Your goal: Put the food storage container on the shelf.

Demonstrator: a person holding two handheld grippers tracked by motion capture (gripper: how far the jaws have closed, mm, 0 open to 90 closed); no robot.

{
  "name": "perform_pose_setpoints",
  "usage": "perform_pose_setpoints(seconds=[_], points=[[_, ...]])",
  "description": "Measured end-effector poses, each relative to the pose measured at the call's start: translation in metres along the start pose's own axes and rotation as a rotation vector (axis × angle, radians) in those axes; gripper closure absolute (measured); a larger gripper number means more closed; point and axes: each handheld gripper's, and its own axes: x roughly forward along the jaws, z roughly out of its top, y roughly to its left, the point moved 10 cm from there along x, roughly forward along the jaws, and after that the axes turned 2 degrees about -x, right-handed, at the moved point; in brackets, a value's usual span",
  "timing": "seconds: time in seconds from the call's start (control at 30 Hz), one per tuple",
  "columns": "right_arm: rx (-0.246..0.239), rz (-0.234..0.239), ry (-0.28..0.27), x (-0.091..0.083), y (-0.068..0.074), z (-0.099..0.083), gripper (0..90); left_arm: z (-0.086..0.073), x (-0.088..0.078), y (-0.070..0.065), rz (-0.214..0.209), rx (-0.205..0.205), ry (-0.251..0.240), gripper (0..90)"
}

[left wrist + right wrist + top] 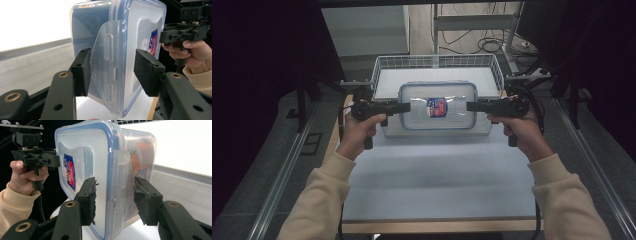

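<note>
Your left gripper and right gripper face each other across the clear plastic container, one at each short end. It sits on the white table, just in front of the wire basket. Both sets of jaws stand open around the container's side latches, pads near the plastic but not clamped on it.
</note>
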Motion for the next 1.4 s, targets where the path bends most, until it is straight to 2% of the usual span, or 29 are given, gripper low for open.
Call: perform_pose_setpoints(seconds=[0.3,0.43,0.7,0.87,0.97,1.2,1.4], points=[[0.003,-0.003,0.001,0.003,-0.017,0.028,53.4,0.030,0.012,0.012,-0.005,-0.003,-0.004,49.2],[0.017,-0.006,0.007,0.007,-0.026,0.040,53.4,0.043,0.019,0.020,-0.009,-0.027,-0.004,49.2],[0.048,0.003,0.001,0.016,-0.045,0.063,53.3,0.069,0.028,0.035,-0.001,-0.038,-0.003,49.2],[0.082,0.019,0.005,0.026,-0.062,0.071,53.3,0.077,0.037,0.048,0.007,-0.041,0.002,49.3],[0.092,0.021,0.008,0.031,-0.068,0.073,53.4,0.079,0.040,0.054,0.006,-0.058,-0.001,49.3],[0.103,0.012,0.027,0.040,-0.076,0.077,53.3,0.081,0.044,0.067,-0.001,-0.095,-0.006,49.3],[0.118,0.006,0.037,0.043,-0.080,0.078,53.0,0.083,0.046,0.071,-0.001,-0.119,-0.006,49.2]])
